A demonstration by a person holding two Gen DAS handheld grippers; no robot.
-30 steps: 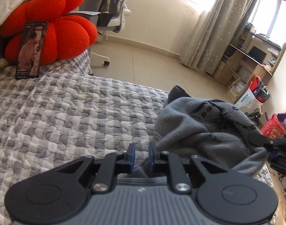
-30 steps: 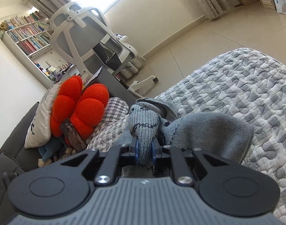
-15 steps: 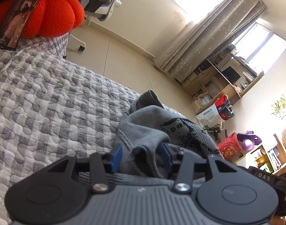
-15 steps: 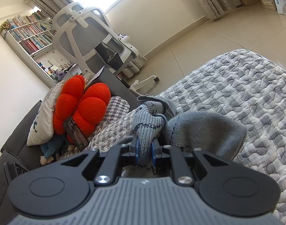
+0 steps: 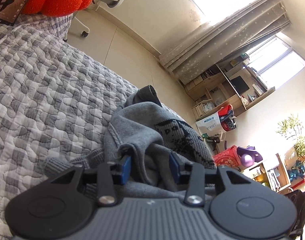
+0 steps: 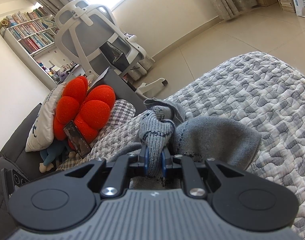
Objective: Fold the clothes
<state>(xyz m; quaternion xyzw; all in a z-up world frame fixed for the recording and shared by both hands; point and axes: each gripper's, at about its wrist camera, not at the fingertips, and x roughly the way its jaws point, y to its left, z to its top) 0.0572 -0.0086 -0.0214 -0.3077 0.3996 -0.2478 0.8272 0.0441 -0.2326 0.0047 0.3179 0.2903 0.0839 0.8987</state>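
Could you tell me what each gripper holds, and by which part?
Right gripper pinches a bunched fold of the grey sweater. Left gripper straddles a fold, pads apart, closing.

Between the blue pads of the left gripper (image 5: 150, 166) bunches a grey knit sweater (image 5: 144, 128), soft and matt, ribbed at its cuff. Beneath it spreads a quilted checked bedspread (image 5: 42, 92), puckered cloth. The right gripper (image 6: 154, 161) is matt black plastic with shiny metal screws. To its left sits a nubbly red flower cushion (image 6: 82, 108); beyond, a smooth white plastic office chair (image 6: 92, 38).
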